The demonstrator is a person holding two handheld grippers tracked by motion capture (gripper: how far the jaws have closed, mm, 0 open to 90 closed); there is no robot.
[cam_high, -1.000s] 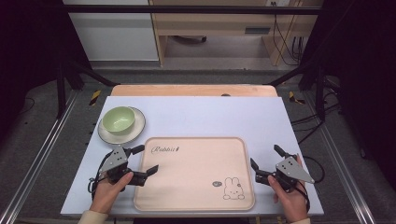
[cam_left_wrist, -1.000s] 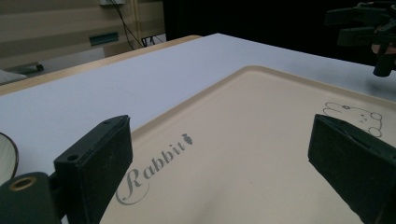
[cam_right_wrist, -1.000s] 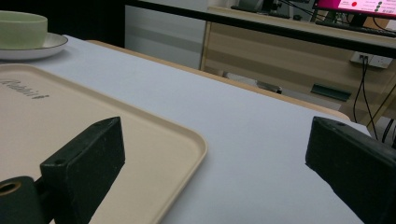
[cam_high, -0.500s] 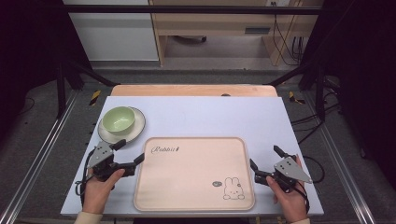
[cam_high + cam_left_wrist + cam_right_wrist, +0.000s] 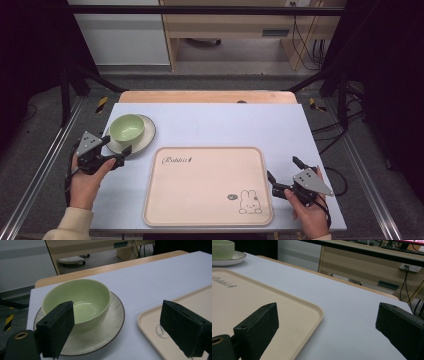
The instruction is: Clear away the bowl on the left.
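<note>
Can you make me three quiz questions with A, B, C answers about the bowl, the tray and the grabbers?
1. Where is the bowl?
A. on the tray
B. on the plate
C. on the floor

2. What colour is the bowl?
A. red
B. blue
C. light green

3. How is the left gripper?
A. open, holding nothing
B. shut on the bowl
C. shut on the tray

Answers: 1 B, the bowl sits on the plate, left of the tray. 2 C, it looks pale green. 3 A, its jaws stand wide apart by the plate.
</note>
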